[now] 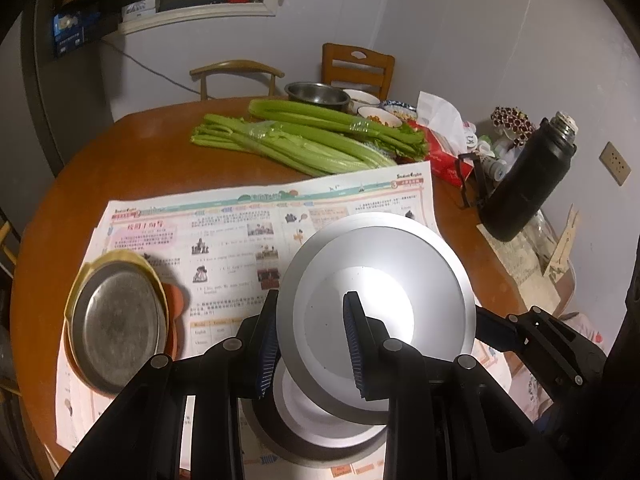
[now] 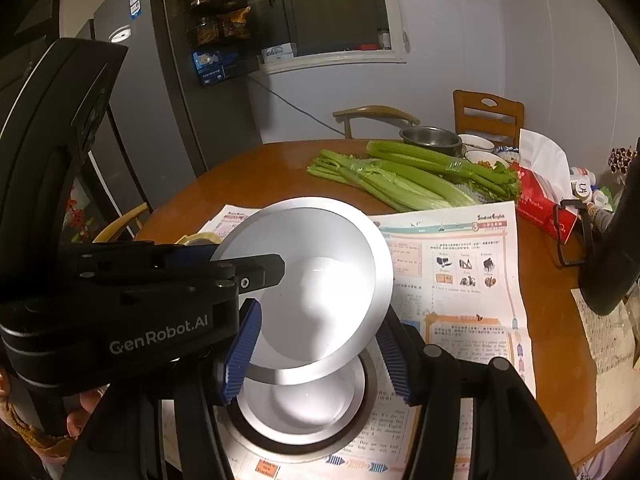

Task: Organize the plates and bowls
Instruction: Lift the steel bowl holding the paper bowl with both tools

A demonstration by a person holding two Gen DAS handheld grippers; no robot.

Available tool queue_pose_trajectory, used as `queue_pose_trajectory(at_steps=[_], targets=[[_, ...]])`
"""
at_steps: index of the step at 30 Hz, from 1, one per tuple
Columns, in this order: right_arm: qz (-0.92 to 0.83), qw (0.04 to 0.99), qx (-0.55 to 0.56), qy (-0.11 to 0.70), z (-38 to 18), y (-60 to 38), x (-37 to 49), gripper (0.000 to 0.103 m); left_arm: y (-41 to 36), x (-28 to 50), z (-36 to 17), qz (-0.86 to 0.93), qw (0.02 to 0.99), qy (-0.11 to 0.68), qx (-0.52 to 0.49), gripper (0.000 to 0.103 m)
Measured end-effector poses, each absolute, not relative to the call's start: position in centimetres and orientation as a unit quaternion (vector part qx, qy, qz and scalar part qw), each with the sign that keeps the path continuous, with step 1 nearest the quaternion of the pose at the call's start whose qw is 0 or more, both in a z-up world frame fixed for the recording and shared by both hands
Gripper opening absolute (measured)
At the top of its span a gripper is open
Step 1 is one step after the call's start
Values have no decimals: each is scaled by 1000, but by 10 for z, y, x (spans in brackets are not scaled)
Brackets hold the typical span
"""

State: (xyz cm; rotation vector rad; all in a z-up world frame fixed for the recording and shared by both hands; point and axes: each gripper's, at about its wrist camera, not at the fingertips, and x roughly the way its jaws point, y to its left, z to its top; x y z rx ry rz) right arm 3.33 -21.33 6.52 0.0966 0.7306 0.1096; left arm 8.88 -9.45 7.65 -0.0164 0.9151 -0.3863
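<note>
My left gripper is shut on the rim of a silver metal bowl, held tilted above a stack of silver bowls on the newspaper. The same bowl fills the right wrist view, with the left gripper's finger on its rim and the stack below. My right gripper is open, its blue pads on either side of the tilted bowl, apart from it. A dull metal plate lies on yellow and orange plates at the left.
The round wooden table carries a newspaper, celery, a steel pot, small food bowls, a red tissue pack and a black flask. Two chairs stand behind.
</note>
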Motion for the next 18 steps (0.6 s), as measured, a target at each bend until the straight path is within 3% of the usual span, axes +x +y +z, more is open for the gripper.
queue_pose_trajectory(at_steps=[18], targets=[[53,922,48,381,39,-210,21,58,-97,76,49,-180,870,459,6,32]])
